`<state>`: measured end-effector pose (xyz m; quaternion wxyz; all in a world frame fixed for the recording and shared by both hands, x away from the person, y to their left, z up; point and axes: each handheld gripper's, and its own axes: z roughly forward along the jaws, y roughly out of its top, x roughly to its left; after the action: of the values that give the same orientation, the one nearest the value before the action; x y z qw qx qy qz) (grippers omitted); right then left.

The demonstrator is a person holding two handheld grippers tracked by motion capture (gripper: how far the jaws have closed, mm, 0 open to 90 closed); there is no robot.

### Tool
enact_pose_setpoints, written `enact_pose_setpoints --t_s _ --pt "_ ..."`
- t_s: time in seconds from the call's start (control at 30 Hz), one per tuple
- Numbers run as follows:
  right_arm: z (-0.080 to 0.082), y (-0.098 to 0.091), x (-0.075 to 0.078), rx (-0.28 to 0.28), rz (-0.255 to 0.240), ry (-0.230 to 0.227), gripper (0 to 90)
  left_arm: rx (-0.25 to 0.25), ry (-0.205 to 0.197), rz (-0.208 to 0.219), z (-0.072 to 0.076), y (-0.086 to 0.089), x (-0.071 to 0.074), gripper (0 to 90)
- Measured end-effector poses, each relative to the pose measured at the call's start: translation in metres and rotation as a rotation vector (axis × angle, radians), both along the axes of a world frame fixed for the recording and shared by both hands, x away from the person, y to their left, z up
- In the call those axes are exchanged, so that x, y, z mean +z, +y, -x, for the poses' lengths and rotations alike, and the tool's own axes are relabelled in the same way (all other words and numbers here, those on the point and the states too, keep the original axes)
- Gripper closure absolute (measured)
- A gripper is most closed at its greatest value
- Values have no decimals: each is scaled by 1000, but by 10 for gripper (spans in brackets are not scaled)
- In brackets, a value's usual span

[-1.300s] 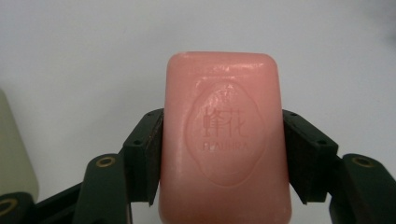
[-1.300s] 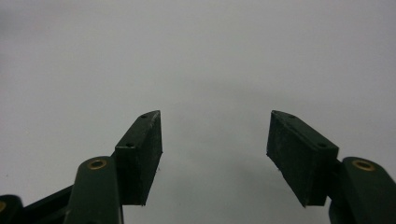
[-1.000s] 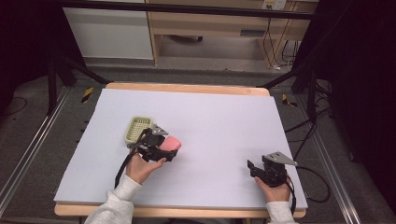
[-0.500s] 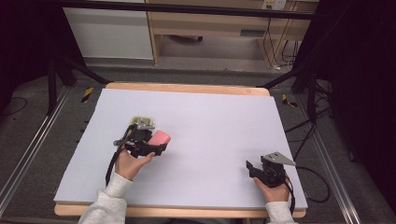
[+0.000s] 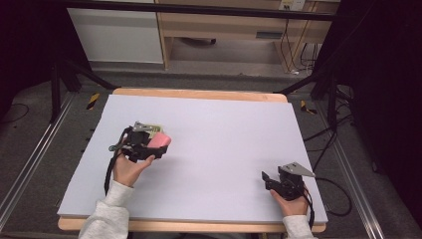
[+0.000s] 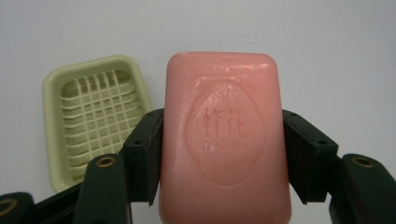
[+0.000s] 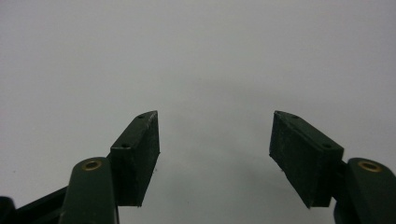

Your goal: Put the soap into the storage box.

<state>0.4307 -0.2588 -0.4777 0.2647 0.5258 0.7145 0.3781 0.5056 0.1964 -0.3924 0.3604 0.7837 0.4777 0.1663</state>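
A pink soap bar (image 6: 224, 140) with an embossed oval stamp sits between the black jaws of my left gripper (image 6: 223, 140), which is shut on its two long sides. In the high view the soap bar (image 5: 160, 141) and the left gripper (image 5: 149, 145) hover at the table's left, over a pale green soap dish (image 5: 155, 128) that the gripper mostly hides. The left gripper view shows that slatted soap dish (image 6: 95, 119) lying on the white surface just left of the soap. My right gripper (image 7: 215, 154) stands open with nothing between its jaws, low at the table's front right (image 5: 271, 181).
The white table (image 5: 229, 134) has a wooden rim around it. Black stand legs, cables and light wooden cabinets lie on the floor beyond the far and right edges.
The left gripper has carried the soap leftward and away from me, so that it now covers most of the green dish. The right gripper has stayed where it was.
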Motion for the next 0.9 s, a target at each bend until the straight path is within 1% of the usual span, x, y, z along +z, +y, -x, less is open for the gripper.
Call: enact_pose_setpoints --t_s 0.07,0.2,0.3,0.37,0.43,0.67,0.7,0.73,0.77,0.9 --pt "0 0 0 -1 -2 -1 333 15 -1 -3 -1 3 1 373" --pt "0 0 0 1 -5 -2 333 45 1 8 -6 11 1 373" --pt "0 0 0 1 -2 -2 332 59 5 15 -10 16 0 373" --pt "0 0 0 1 -2 -3 332 66 10 11 -14 19 -1 373" --pt "0 1 0 1 -3 0 331 77 14 17 -17 21 -2 373" --pt "-1 1 -1 2 2 -1 332 88 21 6 -27 23 -7 373" --pt "-1 1 -1 2 2 -1 332 93 20 11 -29 23 -8 373" --pt "-1 1 0 3 -5 3 332 92 23 5 -30 24 -9 373" --pt "-2 1 -1 3 4 -1 331 94 25 0 -32 24 -10 373" --pt "-2 1 -1 3 4 -1 331 110 24 3 -40 25 -13 373"
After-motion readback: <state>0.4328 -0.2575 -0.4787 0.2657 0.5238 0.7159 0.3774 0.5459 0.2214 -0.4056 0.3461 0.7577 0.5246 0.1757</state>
